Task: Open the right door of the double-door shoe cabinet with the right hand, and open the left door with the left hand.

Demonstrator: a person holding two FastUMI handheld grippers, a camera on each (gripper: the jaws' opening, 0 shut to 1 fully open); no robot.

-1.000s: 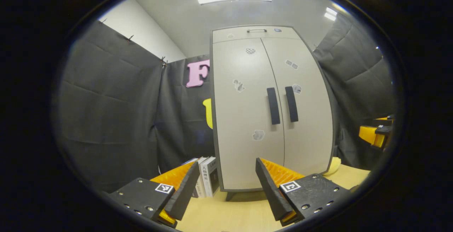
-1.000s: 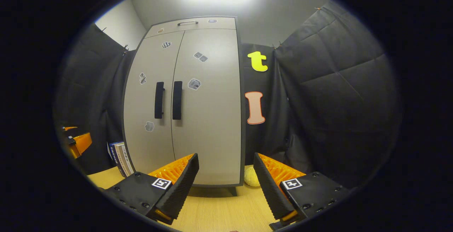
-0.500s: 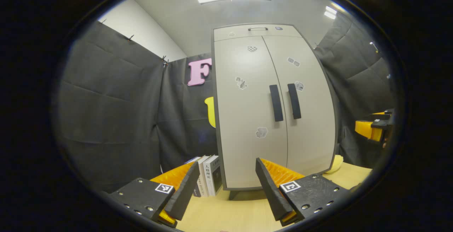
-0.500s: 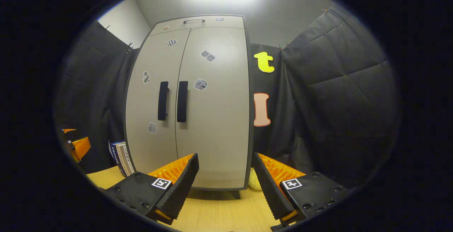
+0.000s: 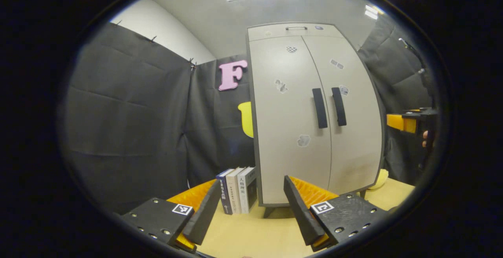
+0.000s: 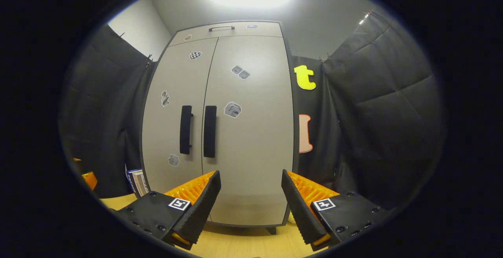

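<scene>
Grey double doors still shut, both grippers spread and closing in.

Seen from the left gripper view, the shoe cabinet (image 5: pixel 314 112) stood on the wooden table (image 5: pixel 251 234) with its left door (image 5: pixel 289 120) and right door (image 5: pixel 353 116) both closed; the left gripper (image 5: pixel 249 207) hung released and empty, and over the last second the cabinet had slid rightward in frame, exposing more of the books (image 5: pixel 237 189) beside it. Far right, the other gripper had risen. In the right gripper view the cabinet had grown larger and nearer, the right gripper (image 6: pixel 250 203) spread wide and holding nothing, the right handle (image 6: pixel 210 131) up and left of its fingers, beside the left handle (image 6: pixel 185 129). Judging by that, the approach to the right handle was under way, no door yet touched.
</scene>
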